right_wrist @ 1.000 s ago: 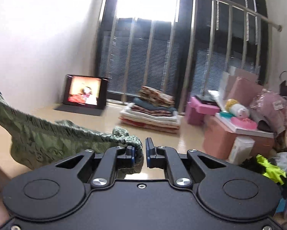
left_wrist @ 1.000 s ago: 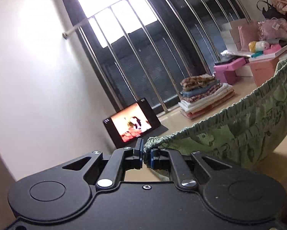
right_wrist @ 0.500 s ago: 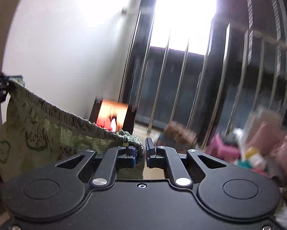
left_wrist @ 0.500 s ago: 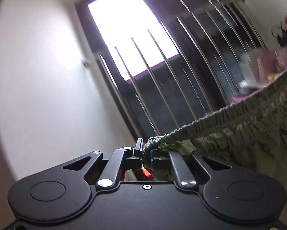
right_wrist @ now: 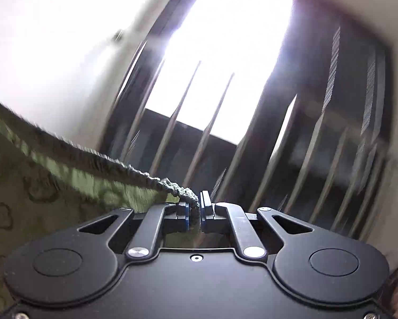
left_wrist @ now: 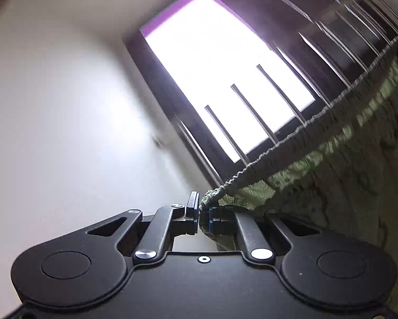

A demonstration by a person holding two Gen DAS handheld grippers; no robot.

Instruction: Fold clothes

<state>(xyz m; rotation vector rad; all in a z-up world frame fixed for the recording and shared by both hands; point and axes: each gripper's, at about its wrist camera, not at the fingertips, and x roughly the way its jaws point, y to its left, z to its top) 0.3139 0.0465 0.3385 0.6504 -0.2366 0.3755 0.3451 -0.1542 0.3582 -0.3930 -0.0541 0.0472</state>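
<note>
A green patterned garment (left_wrist: 331, 172) with a gathered elastic waistband (left_wrist: 305, 127) hangs stretched in the air between both grippers. In the left wrist view my left gripper (left_wrist: 202, 208) is shut on one end of the waistband, and the cloth runs up and away to the right. In the right wrist view my right gripper (right_wrist: 196, 208) grips the other end of the waistband (right_wrist: 106, 159), its jaws still closing a little on the cloth. From there the garment (right_wrist: 39, 186) hangs off to the left. Both views are tilted upward and blurred.
A bright window with slanted metal bars (left_wrist: 225, 66) fills the far side, also in the right wrist view as the window (right_wrist: 225, 53). A white wall (left_wrist: 66, 106) stands to its left. The floor and the room's other things are out of view.
Both grippers have risen with the garment, which now hangs taut between them. The views have swung up from the floor, tablet and clothes pile to the window and wall.
</note>
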